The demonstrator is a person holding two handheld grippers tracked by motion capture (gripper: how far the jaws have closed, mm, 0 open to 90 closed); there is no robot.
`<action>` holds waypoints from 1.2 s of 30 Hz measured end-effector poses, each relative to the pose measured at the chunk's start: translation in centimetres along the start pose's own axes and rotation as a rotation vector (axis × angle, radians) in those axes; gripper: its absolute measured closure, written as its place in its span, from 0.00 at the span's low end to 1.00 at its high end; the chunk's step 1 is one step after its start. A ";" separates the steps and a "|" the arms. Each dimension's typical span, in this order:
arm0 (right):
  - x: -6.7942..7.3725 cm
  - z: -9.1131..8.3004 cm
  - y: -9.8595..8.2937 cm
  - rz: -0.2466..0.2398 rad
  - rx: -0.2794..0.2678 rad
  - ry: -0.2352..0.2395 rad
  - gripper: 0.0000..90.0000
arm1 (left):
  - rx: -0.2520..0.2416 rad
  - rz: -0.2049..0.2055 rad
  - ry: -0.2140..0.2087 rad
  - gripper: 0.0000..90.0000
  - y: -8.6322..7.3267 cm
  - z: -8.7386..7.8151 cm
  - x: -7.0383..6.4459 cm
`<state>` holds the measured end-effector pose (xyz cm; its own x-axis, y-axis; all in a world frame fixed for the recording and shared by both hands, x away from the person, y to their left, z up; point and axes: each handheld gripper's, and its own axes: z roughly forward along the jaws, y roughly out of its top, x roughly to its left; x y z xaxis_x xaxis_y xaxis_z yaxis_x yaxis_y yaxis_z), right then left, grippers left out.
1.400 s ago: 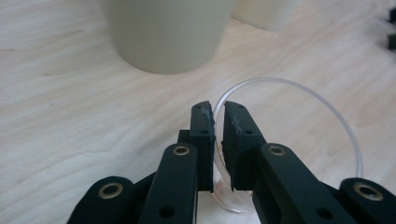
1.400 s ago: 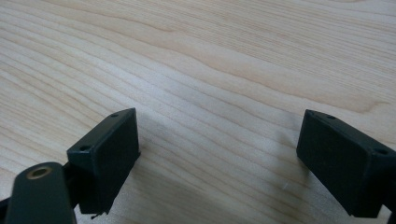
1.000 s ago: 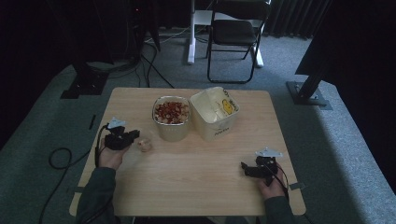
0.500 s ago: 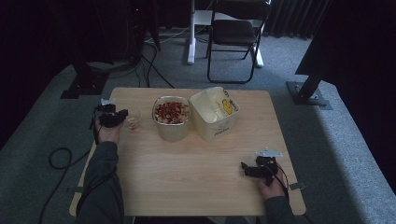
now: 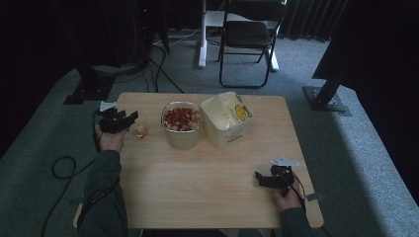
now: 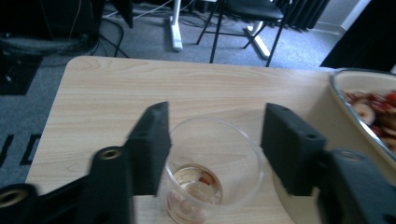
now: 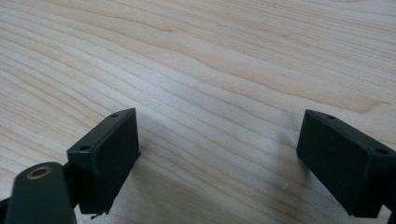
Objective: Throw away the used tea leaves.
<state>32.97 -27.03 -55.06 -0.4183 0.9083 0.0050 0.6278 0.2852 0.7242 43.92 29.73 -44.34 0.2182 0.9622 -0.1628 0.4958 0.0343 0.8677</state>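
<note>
While the right gripper (image 5: 263,178) rests at the lower right of the high view, its jaws stand wide apart over bare wood of the table (image 5: 207,182) and grip nothing. Higher up, at the left of the frame, the left gripper (image 5: 129,120) is at a small clear glass (image 5: 141,131); in the left gripper view the glass (image 6: 212,175) stands between the spread jaws (one jaw is against the rim, the other just beside it), so it is not clamped. Farther right stand a bowl of red pieces (image 5: 181,120) and a cream tub (image 5: 228,117).
</note>
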 end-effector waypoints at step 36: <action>0.0 0.0 0.0 0.000 0.000 0.000 0.14 | 0.008 0.073 0.121 0.35 -4.5 4.9 0.1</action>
<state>32.97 -27.03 -55.05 -0.4183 0.9083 0.0051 0.6281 0.2852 0.7240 45.82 28.37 -50.59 0.1514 0.9876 -0.0407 0.4894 -0.0391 0.8712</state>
